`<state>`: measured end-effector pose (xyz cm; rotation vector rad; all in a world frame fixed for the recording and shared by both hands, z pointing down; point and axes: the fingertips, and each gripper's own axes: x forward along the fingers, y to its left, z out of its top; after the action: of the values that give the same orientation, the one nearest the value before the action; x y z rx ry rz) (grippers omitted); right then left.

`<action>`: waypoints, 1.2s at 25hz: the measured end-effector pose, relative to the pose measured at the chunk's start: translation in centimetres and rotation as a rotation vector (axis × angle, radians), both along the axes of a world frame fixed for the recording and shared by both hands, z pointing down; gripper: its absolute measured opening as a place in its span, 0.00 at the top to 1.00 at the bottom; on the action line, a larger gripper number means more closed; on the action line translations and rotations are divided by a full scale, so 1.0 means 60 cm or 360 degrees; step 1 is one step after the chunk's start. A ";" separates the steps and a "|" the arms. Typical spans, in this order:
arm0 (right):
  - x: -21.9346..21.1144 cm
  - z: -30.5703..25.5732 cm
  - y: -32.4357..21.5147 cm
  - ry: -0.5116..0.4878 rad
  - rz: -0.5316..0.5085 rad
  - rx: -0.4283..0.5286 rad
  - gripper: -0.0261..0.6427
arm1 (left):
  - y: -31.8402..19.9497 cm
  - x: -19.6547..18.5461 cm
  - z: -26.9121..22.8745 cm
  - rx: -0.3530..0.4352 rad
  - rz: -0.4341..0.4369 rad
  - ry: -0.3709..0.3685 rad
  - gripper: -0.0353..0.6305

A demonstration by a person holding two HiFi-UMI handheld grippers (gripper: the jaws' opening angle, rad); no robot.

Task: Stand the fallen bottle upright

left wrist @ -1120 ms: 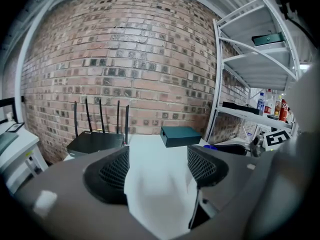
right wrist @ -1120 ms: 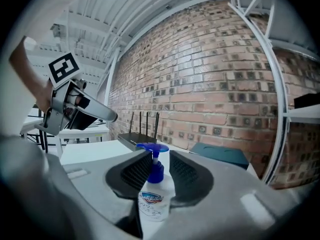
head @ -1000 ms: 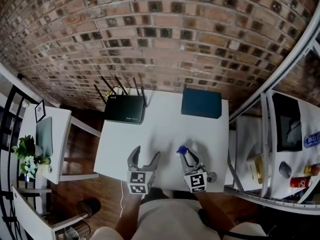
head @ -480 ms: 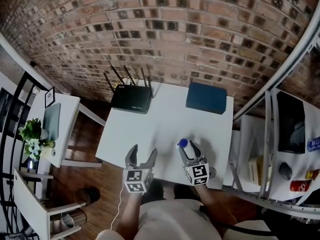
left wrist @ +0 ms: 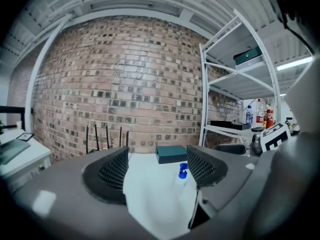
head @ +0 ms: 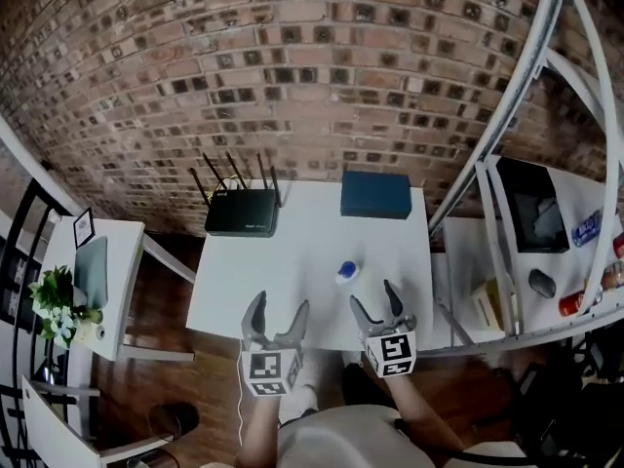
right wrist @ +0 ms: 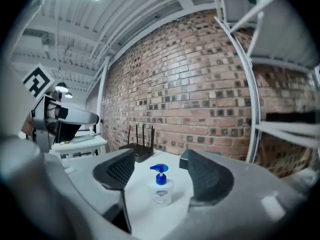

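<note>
A small clear pump bottle (head: 346,272) with a blue top stands upright on the white table (head: 292,261), right of its middle. My right gripper (head: 373,298) sits just short of it toward the near edge. Its jaws have just been opening and nothing touches their pads. In the right gripper view the bottle (right wrist: 162,189) stands free on the table beyond the right gripper (right wrist: 157,160). My left gripper (head: 279,305) is open and empty at the near edge, left of the bottle. From the left gripper (left wrist: 156,166) the bottle (left wrist: 181,176) shows ahead to the right.
A black router (head: 241,225) with several antennas and a dark teal box (head: 375,195) stand at the table's far edge by the brick wall. A white metal shelf rack (head: 507,261) with bottles is close on the right. On the left, a side table (head: 107,271) stands beside a plant.
The right gripper has opened off the bottle and drawn back toward the near edge. The bottle stays upright on the table. The left gripper has also lifted and pulled back.
</note>
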<state>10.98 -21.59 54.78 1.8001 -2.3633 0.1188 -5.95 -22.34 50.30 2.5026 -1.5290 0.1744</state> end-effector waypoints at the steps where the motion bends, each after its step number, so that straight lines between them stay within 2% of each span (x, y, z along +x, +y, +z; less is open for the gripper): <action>1: -0.007 -0.027 0.017 0.0038 0.0034 0.0039 0.48 | 0.012 -0.006 -0.013 0.0047 0.0006 -0.0010 0.38; 3: -0.014 -0.079 0.047 -0.0015 0.0105 0.0117 0.43 | 0.036 -0.006 -0.028 0.0099 0.0049 -0.0012 0.38; 5: -0.009 -0.104 0.082 -0.0108 0.0176 0.0120 0.37 | 0.064 0.008 -0.026 0.0091 0.0115 0.0012 0.38; 7: -0.004 -0.114 0.119 -0.0116 0.0235 0.0093 0.36 | 0.089 0.015 -0.031 0.0092 0.0153 0.0043 0.37; 12: 0.008 -0.121 0.176 -0.0057 0.0294 0.0110 0.36 | 0.128 -0.008 -0.053 0.0138 0.0074 0.0031 0.37; 18: 0.041 -0.147 0.152 -0.0073 0.0253 0.0145 0.36 | 0.138 0.005 -0.097 0.0173 0.0028 -0.0029 0.37; 20: 0.039 -0.154 0.140 -0.0048 0.0219 0.0172 0.36 | 0.131 0.006 -0.102 0.0172 0.0004 0.0010 0.38; 25: 0.066 -0.147 0.138 -0.0067 0.0207 0.0135 0.36 | 0.141 0.028 -0.088 0.0119 -0.0029 -0.0007 0.38; 30: 0.106 -0.142 0.125 -0.0079 0.0226 0.0138 0.36 | 0.134 0.056 -0.090 0.0163 -0.0037 -0.0018 0.38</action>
<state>17.36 -14.10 46.26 2.0281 -2.3051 0.0809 -2.57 -14.29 44.92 2.5644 -1.6098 0.1092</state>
